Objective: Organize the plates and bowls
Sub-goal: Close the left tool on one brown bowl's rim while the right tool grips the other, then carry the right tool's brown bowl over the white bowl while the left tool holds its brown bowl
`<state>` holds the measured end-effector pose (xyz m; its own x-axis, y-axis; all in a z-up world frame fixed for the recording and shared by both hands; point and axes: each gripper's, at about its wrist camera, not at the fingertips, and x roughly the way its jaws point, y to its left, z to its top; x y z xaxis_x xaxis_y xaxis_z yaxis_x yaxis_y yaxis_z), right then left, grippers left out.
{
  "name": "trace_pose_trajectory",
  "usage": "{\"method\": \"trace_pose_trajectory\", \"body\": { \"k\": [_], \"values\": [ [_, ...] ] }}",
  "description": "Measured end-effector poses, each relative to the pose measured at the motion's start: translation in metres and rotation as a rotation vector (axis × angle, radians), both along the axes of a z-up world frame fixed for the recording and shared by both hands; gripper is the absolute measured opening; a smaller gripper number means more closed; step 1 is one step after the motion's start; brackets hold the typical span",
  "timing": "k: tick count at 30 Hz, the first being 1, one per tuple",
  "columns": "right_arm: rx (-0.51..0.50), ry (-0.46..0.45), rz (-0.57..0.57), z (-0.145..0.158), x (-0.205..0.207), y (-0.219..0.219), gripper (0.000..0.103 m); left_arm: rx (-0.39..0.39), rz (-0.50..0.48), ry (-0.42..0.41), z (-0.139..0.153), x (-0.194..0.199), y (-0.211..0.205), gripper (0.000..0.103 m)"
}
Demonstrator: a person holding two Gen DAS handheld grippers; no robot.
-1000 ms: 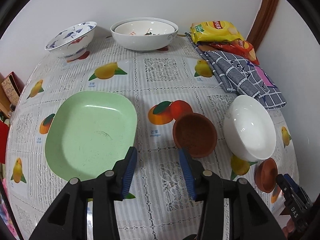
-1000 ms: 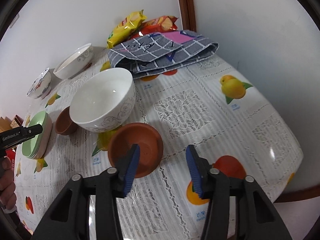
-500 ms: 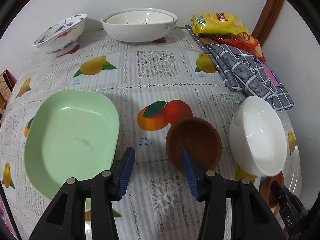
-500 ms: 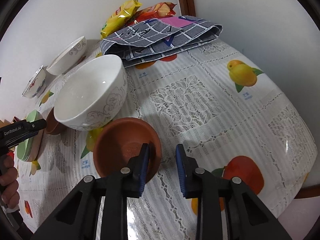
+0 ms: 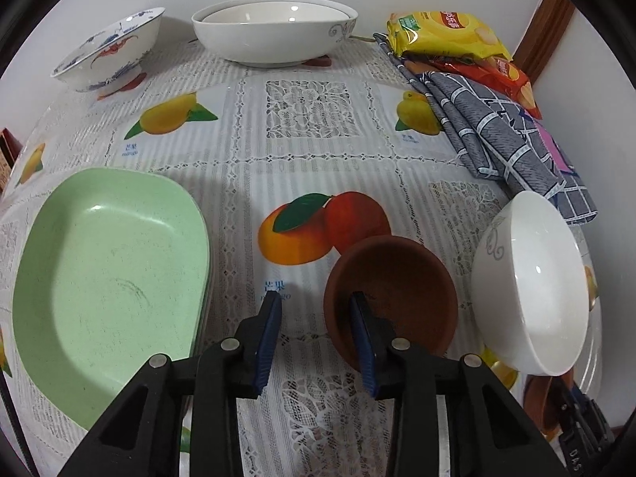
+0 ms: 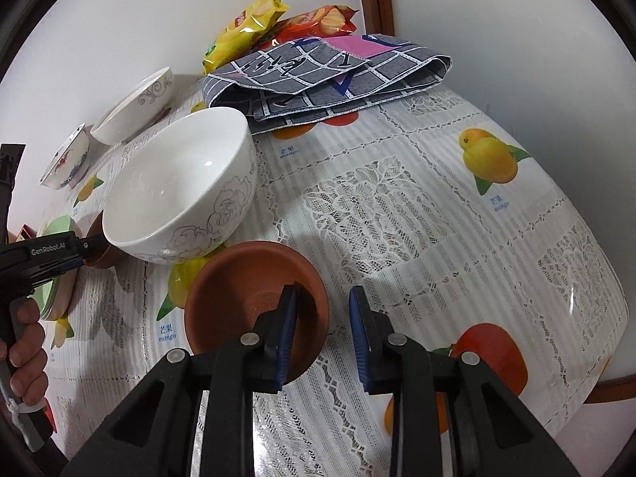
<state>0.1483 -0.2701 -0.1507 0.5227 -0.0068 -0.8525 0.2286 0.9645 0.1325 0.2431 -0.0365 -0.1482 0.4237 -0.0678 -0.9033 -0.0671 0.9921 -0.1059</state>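
Observation:
Two small brown clay bowls stand on the fruit-print tablecloth. In the left wrist view my left gripper (image 5: 316,318) straddles the near-left rim of one brown bowl (image 5: 397,290). Its right finger is inside, its left finger outside, and the jaws are closing with a gap still showing. In the right wrist view my right gripper (image 6: 322,318) straddles the right rim of the other brown bowl (image 6: 242,286). Its left finger is inside, and tablecloth shows between the rim and the right pad. A white bowl (image 5: 528,282) stands between the two brown ones. A green plate (image 5: 107,290) lies at the left.
At the back stand a blue-patterned bowl (image 5: 107,51) and two nested wide white bowls (image 5: 274,35). Snack bags (image 5: 441,31) and a folded checked cloth (image 5: 501,135) fill the back right corner. A hand (image 6: 24,349) holds the left gripper. The table's edge (image 6: 612,381) is close on the right.
My left gripper came down and to the right; its right finger now sits inside the brown bowl and the jaws have narrowed. My right gripper's jaws narrowed around the other bowl's rim.

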Motion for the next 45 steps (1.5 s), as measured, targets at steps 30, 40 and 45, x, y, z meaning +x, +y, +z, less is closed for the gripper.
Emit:
{"method": "trace_pose_trajectory", "body": {
  "k": [30,40,45],
  "values": [
    [0.018,-0.074,-0.019,0.004,0.006,-0.003,0.01,-0.081,-0.048,-0.021,0.004,0.009,-0.002,0.009],
    [0.019,-0.081,-0.046,0.013,0.004,-0.004,0.009,-0.087,-0.06,-0.045,0.02,-0.003,0.004,0.008],
    [0.012,-0.084,-0.058,0.022,-0.001,-0.003,0.009,-0.084,-0.057,-0.066,0.035,-0.012,0.009,0.008]
  ]
}}
